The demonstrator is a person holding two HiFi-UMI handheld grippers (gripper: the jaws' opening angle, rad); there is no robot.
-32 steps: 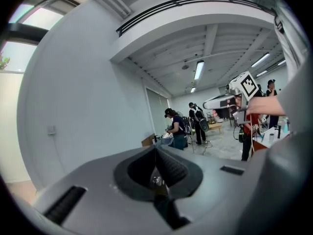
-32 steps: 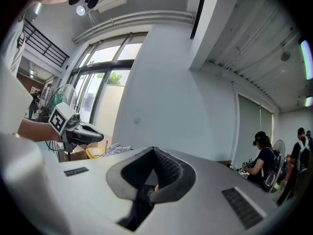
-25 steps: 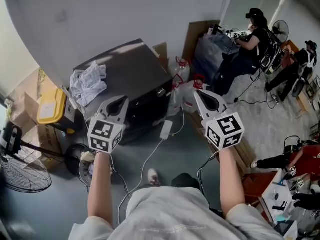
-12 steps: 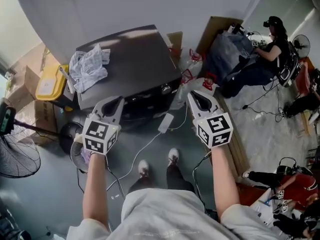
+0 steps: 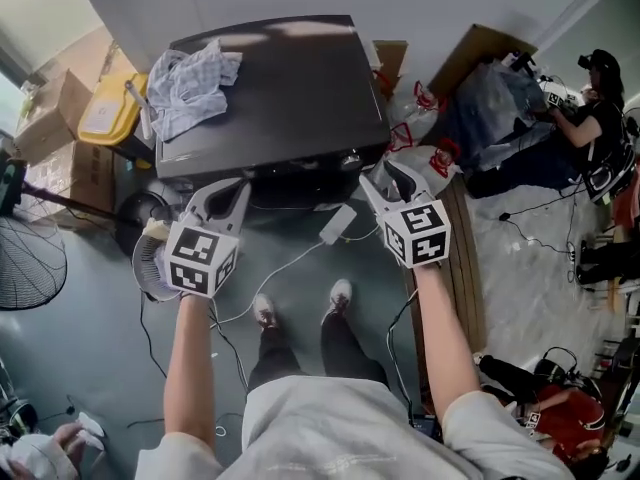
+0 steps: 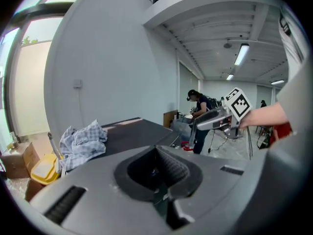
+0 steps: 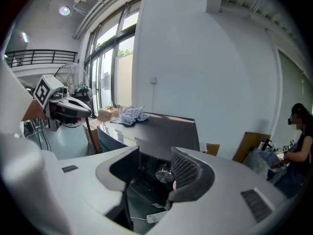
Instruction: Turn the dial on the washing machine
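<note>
Against the grey wall stands the washing machine, its dial at the front panel's right end. Near it our right gripper, jaws just opening, holds nothing; our left gripper is closed and empty.

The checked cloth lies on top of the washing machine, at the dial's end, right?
Not quite. The checked cloth lies on top of the washing machine, but at the end away from the dial: the head view shows the cloth at the left, the dial at the front right.
</note>
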